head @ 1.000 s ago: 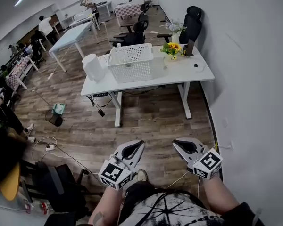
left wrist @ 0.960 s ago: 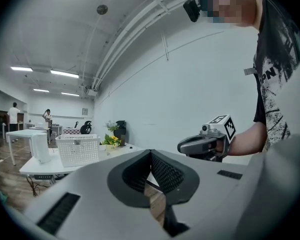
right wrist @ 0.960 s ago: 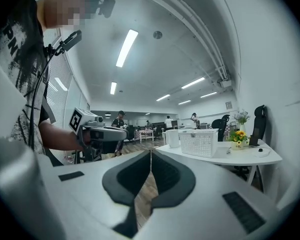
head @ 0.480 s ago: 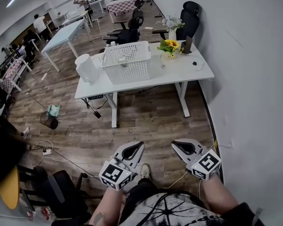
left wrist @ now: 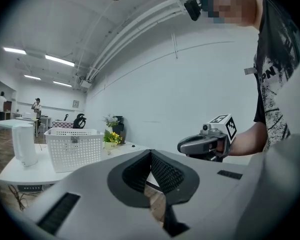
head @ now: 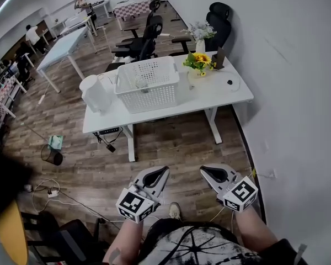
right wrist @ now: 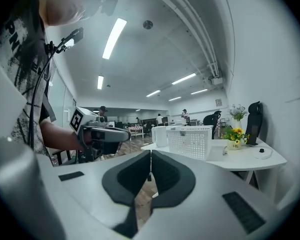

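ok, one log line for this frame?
left gripper: jaws shut, empty | right gripper: jaws shut, empty | ahead: white table with basket

A white latticed basket (head: 147, 85) stands upright mid-way along the white table (head: 222, 94), near its front edge. A white jug (head: 95, 93) stands upright at the table's left end.

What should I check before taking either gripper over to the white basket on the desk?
1. The left gripper: jaws together, nothing between them; ok.
2. The right gripper: jaws together, nothing between them; ok.
3. Reach to the white basket: both grippers hang over the floor, well short of the desk; not ok.
4. The cables on the floor: off to the left of the straight line to the desk; ok.
5. Basket contents: something small inside, too small to identify; cannot tell.
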### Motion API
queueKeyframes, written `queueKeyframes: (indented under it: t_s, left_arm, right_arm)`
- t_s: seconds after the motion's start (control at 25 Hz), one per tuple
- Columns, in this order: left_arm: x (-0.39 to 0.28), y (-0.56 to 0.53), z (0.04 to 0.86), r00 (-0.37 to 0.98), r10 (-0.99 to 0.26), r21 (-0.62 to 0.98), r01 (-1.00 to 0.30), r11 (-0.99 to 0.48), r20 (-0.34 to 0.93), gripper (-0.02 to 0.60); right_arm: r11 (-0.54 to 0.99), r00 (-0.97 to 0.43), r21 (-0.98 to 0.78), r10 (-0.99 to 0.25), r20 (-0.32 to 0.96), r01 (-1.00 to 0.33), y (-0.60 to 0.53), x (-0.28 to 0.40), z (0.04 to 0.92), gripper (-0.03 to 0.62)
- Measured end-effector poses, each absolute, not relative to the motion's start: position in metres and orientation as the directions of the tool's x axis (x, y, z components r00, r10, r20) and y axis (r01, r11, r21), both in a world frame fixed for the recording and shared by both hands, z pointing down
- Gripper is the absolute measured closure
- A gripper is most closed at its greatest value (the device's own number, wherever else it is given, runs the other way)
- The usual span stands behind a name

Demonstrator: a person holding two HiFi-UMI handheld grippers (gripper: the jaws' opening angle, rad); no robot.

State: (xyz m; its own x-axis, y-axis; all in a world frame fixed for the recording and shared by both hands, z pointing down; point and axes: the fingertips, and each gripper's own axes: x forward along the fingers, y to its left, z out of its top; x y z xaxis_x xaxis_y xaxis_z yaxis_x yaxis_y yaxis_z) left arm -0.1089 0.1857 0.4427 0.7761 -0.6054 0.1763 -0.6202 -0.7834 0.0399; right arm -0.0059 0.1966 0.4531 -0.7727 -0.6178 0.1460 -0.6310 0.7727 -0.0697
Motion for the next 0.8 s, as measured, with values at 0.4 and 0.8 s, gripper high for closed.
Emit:
queueKeyframes:
  t_s: [0.4, 0.8]
  left_arm:
    - [-0.170, 0.111, 0.446, 0.795, -0.581, 0.043, -0.595, -0.802, 0.171, 0.571]
    - [-0.203, 0.074, 0.458, 0.799, -0.580, 0.068, -0.595, -0.801, 0.157, 0.571]
  right_arm:
    - [0.749, -0.749, -0.064, -0.648, 0.137, -0.659, 0.125, -0.070, 0.456, 0.571]
    - [0.739, -0.736, -0.059, -0.656, 0.167, -0.671, 0.092, -0.098, 0.464, 0.571]
